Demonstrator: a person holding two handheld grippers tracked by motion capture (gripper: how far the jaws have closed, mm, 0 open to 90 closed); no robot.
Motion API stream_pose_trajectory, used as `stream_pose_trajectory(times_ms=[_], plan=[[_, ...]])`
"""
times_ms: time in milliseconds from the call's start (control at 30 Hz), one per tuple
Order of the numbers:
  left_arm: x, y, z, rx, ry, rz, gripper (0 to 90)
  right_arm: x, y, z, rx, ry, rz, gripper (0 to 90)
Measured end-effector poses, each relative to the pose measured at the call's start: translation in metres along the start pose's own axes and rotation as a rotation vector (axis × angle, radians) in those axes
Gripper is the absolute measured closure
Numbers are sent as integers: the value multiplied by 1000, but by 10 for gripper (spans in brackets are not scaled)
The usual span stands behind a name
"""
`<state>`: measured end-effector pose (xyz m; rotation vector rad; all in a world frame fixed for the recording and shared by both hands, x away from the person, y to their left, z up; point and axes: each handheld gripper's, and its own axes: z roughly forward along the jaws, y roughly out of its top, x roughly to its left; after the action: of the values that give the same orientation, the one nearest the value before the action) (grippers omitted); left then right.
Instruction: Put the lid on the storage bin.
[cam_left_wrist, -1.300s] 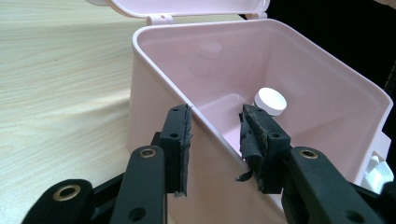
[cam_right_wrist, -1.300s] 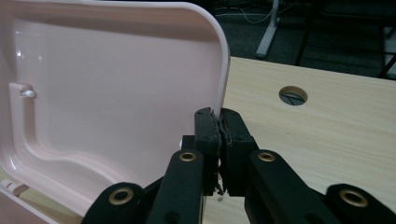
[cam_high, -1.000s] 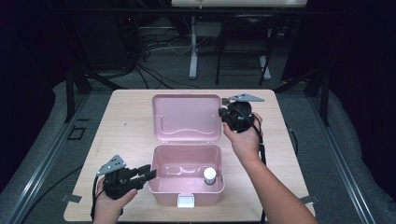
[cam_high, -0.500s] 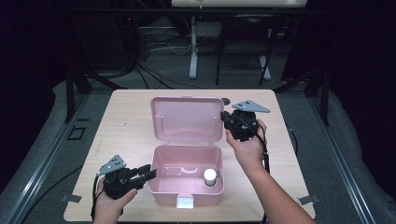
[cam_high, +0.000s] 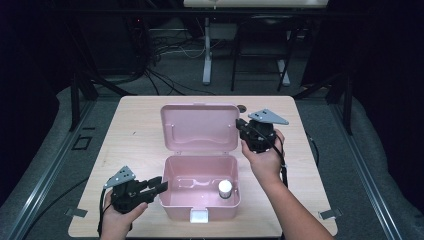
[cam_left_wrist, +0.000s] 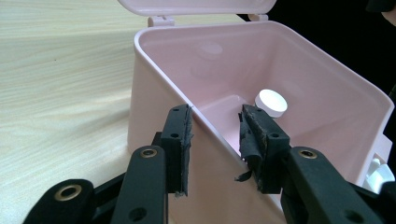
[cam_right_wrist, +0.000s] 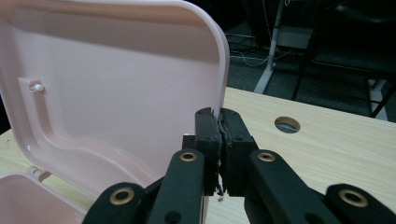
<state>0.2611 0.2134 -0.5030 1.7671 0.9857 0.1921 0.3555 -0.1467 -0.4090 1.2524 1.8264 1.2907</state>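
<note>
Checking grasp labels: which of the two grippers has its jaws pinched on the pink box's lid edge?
The right gripper, jaws pinched on the lid edge. The left gripper differs: its jaws straddle the box wall with a gap.

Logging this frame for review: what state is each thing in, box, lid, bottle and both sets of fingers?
pink box: open, upright on the table.
lid: raised, its right edge pinched.
white-capped bottle: standing inside the box, cap on.
left gripper: fingers apart, astride the box's wall; contact unclear.
right gripper: fingers shut on the lid's edge.
</note>
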Motion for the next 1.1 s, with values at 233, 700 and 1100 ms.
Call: stream_pose_trajectory(times_ms=[233, 700, 1100], plan=[[4, 10, -2, -25, 11, 4, 622, 0, -2, -2, -11, 3, -1, 874], [16, 62, -6, -66, 102, 72, 655, -1, -2, -3, -7, 10, 8, 874], [22, 98, 3, -80, 163, 100, 676, -1, -2, -4, -10, 11, 4, 873]])
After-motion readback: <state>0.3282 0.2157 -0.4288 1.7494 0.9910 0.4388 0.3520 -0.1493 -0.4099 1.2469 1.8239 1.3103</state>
